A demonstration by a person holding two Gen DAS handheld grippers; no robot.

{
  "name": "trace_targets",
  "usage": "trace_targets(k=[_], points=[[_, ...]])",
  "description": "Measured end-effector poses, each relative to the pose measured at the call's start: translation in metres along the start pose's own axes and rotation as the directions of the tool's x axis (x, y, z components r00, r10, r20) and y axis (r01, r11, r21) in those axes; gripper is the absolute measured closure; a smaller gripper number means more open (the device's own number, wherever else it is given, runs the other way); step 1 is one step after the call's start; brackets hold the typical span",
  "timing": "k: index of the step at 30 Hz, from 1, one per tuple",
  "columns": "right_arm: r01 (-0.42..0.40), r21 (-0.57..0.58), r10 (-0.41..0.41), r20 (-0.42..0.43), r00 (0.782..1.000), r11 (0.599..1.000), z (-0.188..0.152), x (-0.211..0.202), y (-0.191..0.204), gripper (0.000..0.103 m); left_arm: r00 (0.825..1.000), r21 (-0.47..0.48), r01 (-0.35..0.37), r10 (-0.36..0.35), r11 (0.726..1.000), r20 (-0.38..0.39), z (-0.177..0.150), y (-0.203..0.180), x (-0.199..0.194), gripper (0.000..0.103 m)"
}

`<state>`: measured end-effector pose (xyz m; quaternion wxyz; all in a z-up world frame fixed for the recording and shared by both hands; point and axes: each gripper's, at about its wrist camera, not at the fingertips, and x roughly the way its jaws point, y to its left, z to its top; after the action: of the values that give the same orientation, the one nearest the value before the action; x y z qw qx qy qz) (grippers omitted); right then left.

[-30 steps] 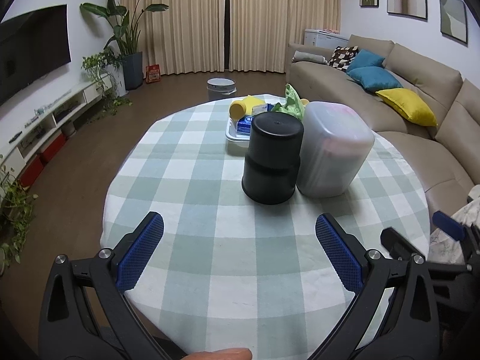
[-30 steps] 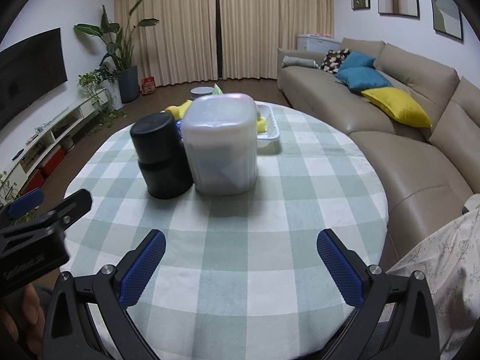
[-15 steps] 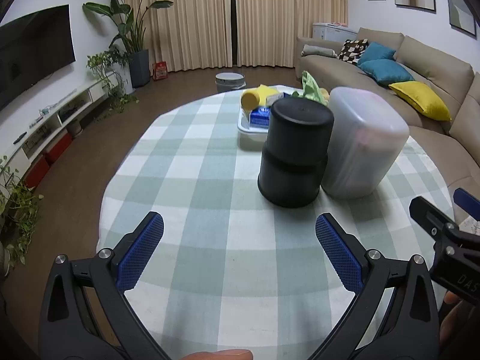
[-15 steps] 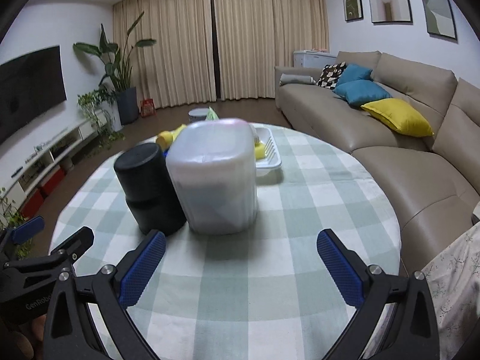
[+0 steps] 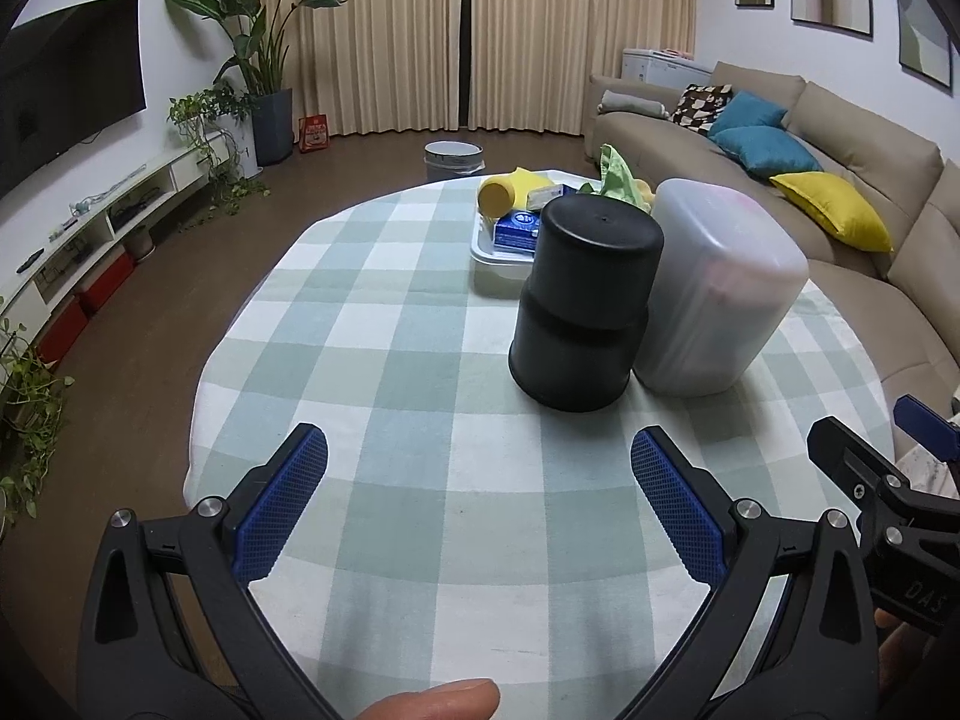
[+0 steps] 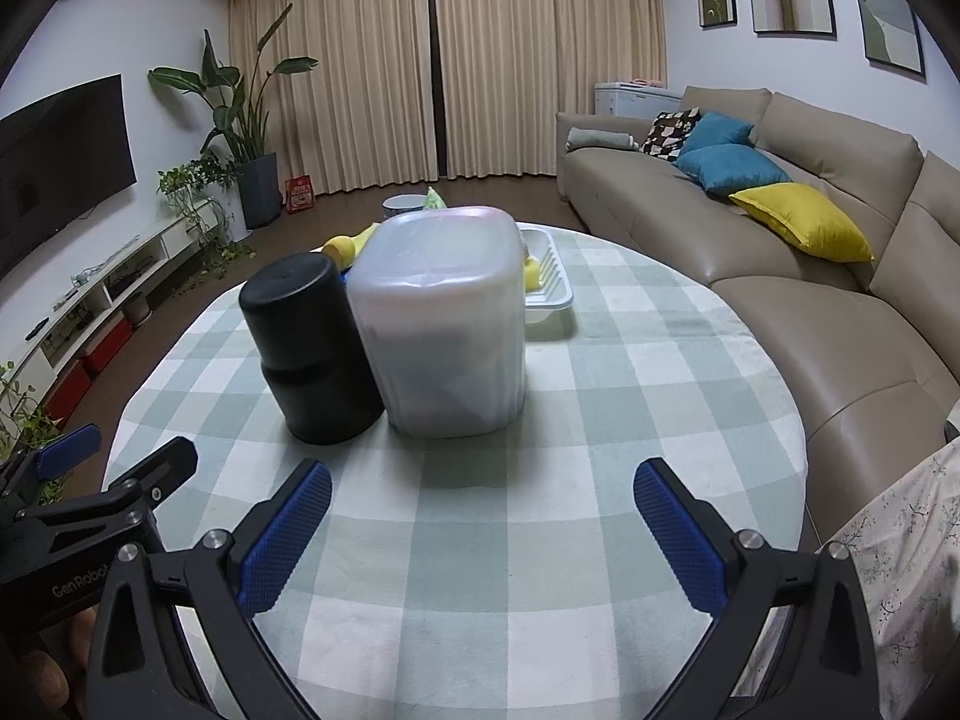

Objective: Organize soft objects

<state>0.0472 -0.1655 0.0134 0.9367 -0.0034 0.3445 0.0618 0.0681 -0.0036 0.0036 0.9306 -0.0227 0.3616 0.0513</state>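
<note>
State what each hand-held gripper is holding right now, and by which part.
Nothing is held. The left hand-held gripper and the right hand-held gripper are both open over the checked tablecloth.

left gripper (image 5: 479,456): hovering level, jaws standing wide apart, gripping nothing
left fingers (image 5: 282,501): showing blue ribbed pads, pointing forward
right gripper (image 6: 482,489): hovering level, jaws spread wide, gripping nothing
right fingers (image 6: 678,528): showing blue ribbed pads, pointing forward
thumb (image 5: 435,701): resting at the left gripper's base
</note>
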Motion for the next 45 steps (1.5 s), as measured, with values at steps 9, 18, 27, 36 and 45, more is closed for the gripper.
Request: trace_targets(k=[9,18,27,36,45], points=[[-0.016,-0.007,0.016,-0.011,1.0,1.0,-0.003,-0.001,0.005,0.0,1.0,0.018,0.009,-0.009,1.0,-0.004,-0.002,-0.004,-0.003,0.0],[-0.018,-0.014,0.017,-0.016,1.0,1.0,-0.008,-0.002,0.007,0.0,1.0,0.036,0.004,-0.004,0.999,0.004,-0.004,-0.008,-0.004,0.0],[-0.017,-0.01,0.017,-0.018,1.0,1.0,-0.009,-0.004,0.006,0.0,1.0,0.048,0.003,-0.003,0.999,0.014,-0.006,-0.009,-0.007,0.0],[-0.022,-0.016,0.022,-0.019,1.0,1.0,-0.009,-0.005,0.003,0.0,1.0,0.04,0.02,-0.02,0.999,0.008,-0.007,-0.003,-0.007,0.0],[-0.037,-0.025,0.037,-0.011,0.999,0.999,-0.007,-0.009,-0.005,0.0,1.0,0.048,0.027,-0.027,0.999,0.008,-0.009,0.002,-0.008,0.0]])
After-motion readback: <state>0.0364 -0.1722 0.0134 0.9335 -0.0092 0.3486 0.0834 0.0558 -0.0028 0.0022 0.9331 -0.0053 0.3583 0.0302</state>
